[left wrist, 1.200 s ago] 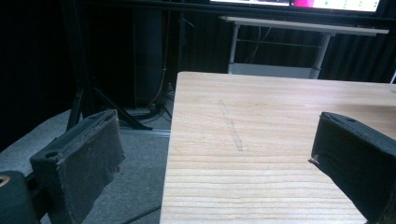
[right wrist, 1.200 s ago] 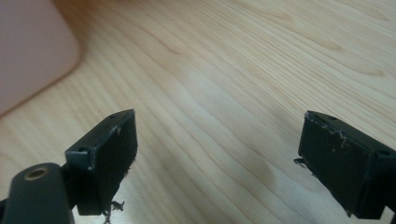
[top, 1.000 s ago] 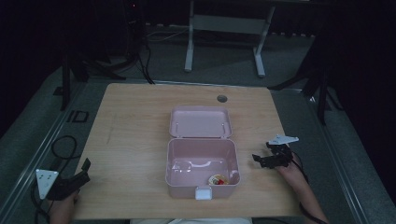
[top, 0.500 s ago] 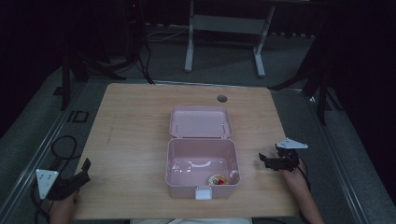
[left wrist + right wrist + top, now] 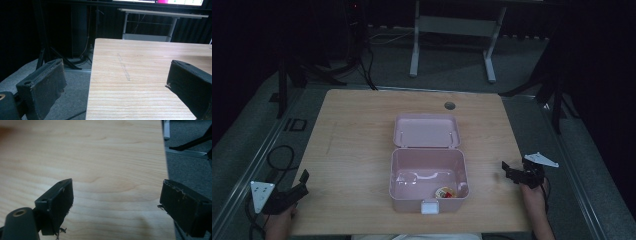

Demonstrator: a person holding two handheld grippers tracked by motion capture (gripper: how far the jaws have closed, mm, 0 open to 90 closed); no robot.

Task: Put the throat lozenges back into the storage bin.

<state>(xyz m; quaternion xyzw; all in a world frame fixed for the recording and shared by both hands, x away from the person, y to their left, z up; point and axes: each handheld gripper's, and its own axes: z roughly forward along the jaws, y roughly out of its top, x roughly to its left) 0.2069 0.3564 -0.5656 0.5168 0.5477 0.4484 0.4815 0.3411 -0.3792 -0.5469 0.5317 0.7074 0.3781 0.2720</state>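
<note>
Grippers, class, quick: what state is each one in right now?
Left gripper: open, holding nothing.
Right gripper: open, holding nothing.

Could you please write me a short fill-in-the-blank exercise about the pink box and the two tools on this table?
1. The pink box sits on the wooden table with its lid ____.
2. The left tool holds ____ between its jaws.
3. The right tool is at the table's ____ edge.
4. The small colourful item lies ____ the box.

Missing words: open; nothing; right; inside
</note>
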